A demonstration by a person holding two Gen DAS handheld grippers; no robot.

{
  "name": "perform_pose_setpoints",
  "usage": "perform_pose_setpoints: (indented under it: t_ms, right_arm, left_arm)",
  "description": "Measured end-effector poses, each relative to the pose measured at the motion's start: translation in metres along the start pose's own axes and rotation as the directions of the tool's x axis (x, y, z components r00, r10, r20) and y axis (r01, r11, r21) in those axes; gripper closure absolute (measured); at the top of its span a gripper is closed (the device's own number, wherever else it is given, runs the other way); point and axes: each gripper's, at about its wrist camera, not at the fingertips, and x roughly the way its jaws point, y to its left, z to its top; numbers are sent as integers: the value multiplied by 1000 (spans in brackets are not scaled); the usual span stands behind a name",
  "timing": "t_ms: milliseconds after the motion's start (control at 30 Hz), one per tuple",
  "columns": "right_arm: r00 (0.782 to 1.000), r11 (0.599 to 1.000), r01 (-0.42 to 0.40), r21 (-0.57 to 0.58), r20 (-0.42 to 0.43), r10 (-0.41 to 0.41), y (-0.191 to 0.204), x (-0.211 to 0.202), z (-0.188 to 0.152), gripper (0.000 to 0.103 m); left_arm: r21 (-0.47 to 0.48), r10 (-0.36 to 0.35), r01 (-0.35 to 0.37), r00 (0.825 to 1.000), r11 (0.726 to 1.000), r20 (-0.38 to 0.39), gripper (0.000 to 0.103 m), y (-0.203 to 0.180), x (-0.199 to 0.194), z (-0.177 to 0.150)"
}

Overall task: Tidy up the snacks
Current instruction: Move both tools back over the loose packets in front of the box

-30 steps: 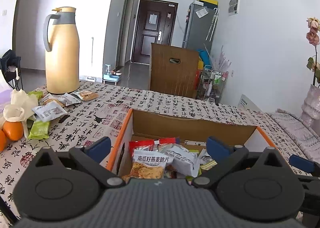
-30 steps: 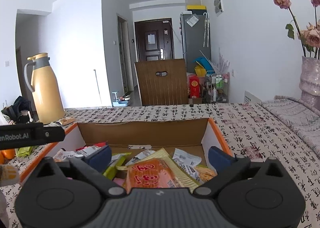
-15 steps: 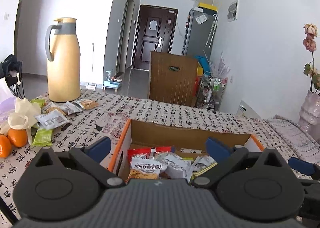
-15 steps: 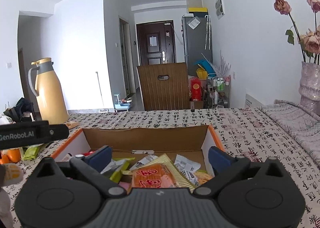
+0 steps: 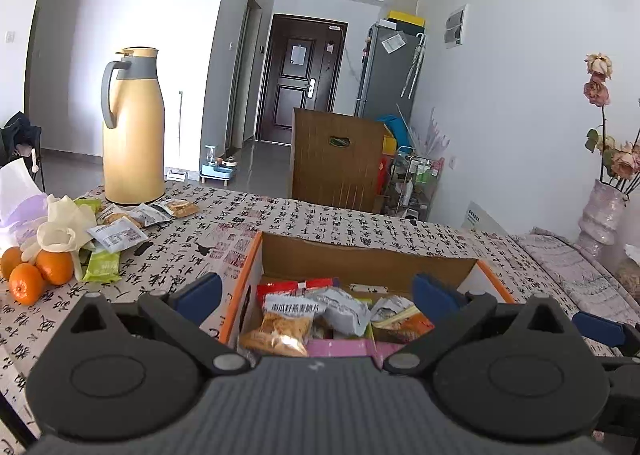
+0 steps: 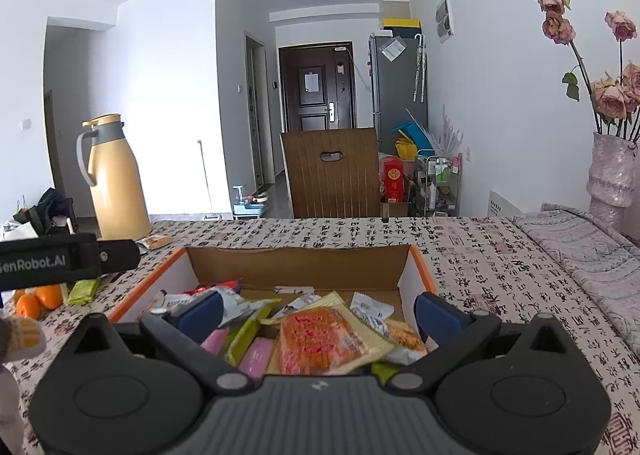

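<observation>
An open cardboard box with an orange rim (image 5: 360, 259) (image 6: 296, 267) sits on the patterned tablecloth and holds several snack packets, among them a crisp packet (image 5: 286, 321) and an orange-red packet (image 6: 316, 339). My left gripper (image 5: 316, 291) hangs open over the box's near left part, with nothing between its blue pads. Over the box's near side my right gripper (image 6: 318, 309) is open too, empty. More loose snack packets (image 5: 120, 231) lie on the table left of the box.
A tall yellow thermos jug (image 5: 132, 127) stands at the back left. Oranges (image 5: 36, 273) and a crumpled white bag (image 5: 64, 223) lie at the left edge. A vase of dried roses (image 6: 612, 179) stands at the right. A brown chair back (image 6: 332, 171) is behind the table.
Both grippers have drawn back and risen from the box, so more of the table and room shows. Both stay open and empty.
</observation>
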Motion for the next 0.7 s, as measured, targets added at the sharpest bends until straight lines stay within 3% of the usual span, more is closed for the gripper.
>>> perform_pose_setpoints:
  t_ms: [433,700]
  right_arm:
    - [998,1000,3,-3,-67,-3,-3,-36,-32,0]
    - [988,1000,23,6,-151,-21,-14,-42,-61,0]
  left_arm:
    - [40,-25,26,1000,999,-7,0,-1,-39,-33]
    - [74,-30,35,997,997,-66,0,4,-45,-56]
